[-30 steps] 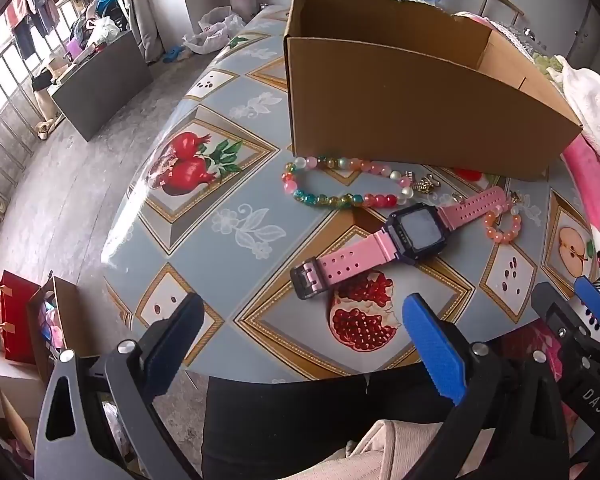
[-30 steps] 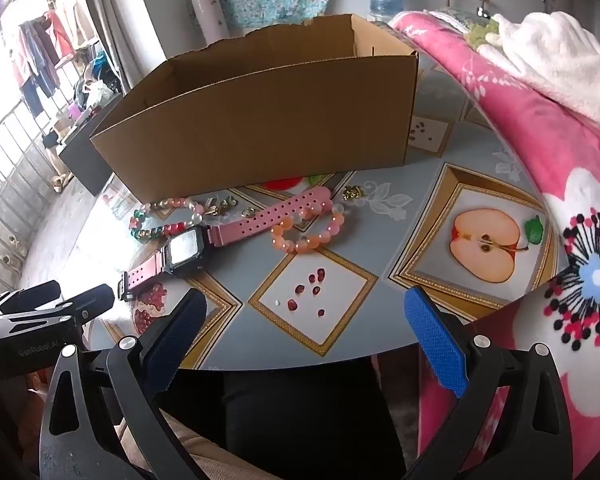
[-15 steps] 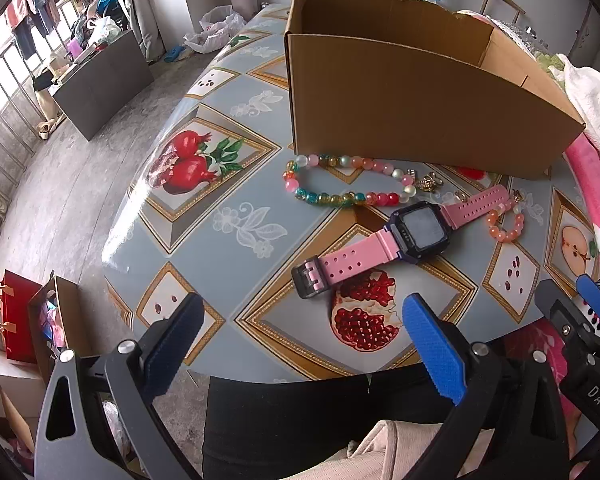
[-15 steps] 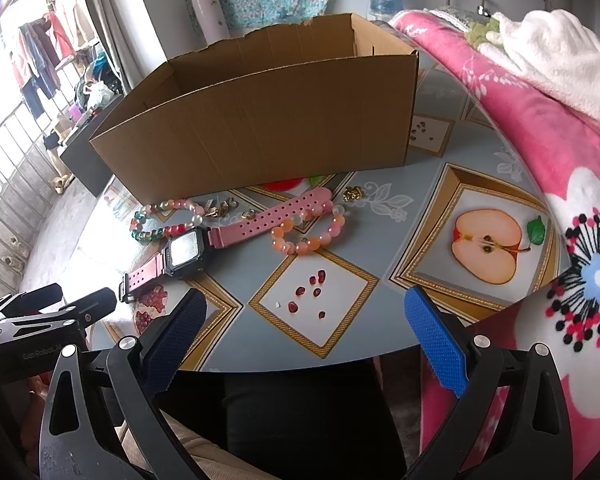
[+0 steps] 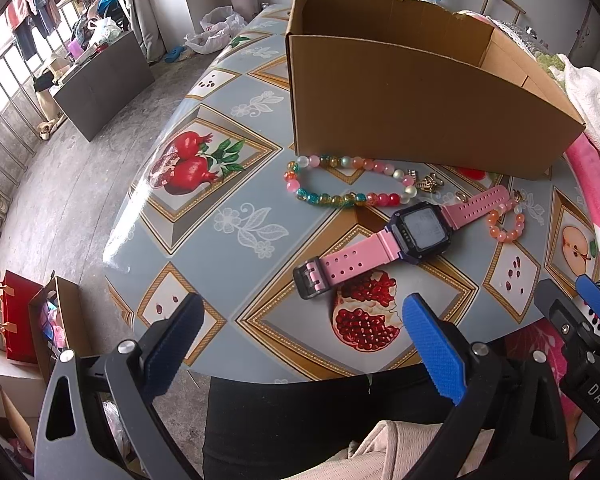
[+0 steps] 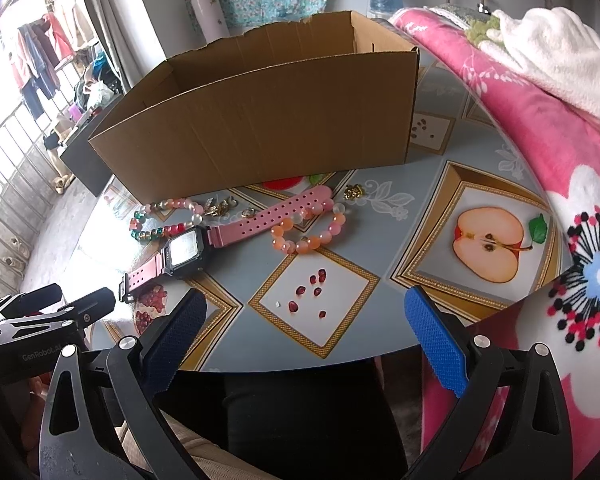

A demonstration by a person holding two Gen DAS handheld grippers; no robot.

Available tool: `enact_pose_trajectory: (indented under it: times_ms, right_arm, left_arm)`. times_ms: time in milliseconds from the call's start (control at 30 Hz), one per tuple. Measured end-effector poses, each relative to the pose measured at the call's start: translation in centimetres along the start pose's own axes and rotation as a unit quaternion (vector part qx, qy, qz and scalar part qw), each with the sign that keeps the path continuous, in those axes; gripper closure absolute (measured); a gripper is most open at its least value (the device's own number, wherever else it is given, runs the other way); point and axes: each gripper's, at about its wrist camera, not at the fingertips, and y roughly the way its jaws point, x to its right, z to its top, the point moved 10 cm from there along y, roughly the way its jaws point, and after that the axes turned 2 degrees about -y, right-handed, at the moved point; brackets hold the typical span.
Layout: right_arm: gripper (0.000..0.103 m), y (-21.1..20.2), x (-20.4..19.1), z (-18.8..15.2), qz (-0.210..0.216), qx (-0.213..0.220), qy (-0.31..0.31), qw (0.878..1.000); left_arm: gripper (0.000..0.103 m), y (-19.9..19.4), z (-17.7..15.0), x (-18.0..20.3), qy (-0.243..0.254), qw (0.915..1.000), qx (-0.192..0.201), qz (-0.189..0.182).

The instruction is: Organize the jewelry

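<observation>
Jewelry lies in front of the cardboard box [image 5: 420, 112]: pink watch [image 5: 400, 240], multicolored bead bracelet [image 5: 340, 184], orange bead bracelet [image 6: 308, 228]. Left gripper [image 5: 300, 332] and right gripper [image 6: 304, 328] hover wide, empty. Best to pinch the watch across its strap, then lift clear over the box wall.

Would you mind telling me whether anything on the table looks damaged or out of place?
The cardboard box has a ragged, torn rim along its far wall. The pink watch lies with one strap across the orange bead bracelet, and the multicoloured bead bracelet lies loose in front of the box.
</observation>
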Motion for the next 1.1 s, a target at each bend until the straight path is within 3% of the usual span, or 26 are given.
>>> enact_pose_trajectory:
  times_ms: [933, 1100]
  right_arm:
    - [0.008, -0.3, -0.3, 0.1, -0.004, 0.007, 0.002, 1.0]
    - [0.008, -0.7, -0.2, 0.7, -0.009, 0.022, -0.005, 1.0]
  left_arm:
    - [0.005, 0.4, 0.3, -1.6, -0.023, 0.9995, -0.01, -0.019]
    - [0.005, -0.6, 1.8, -2.6, -0.026, 0.9993, 0.025, -0.008]
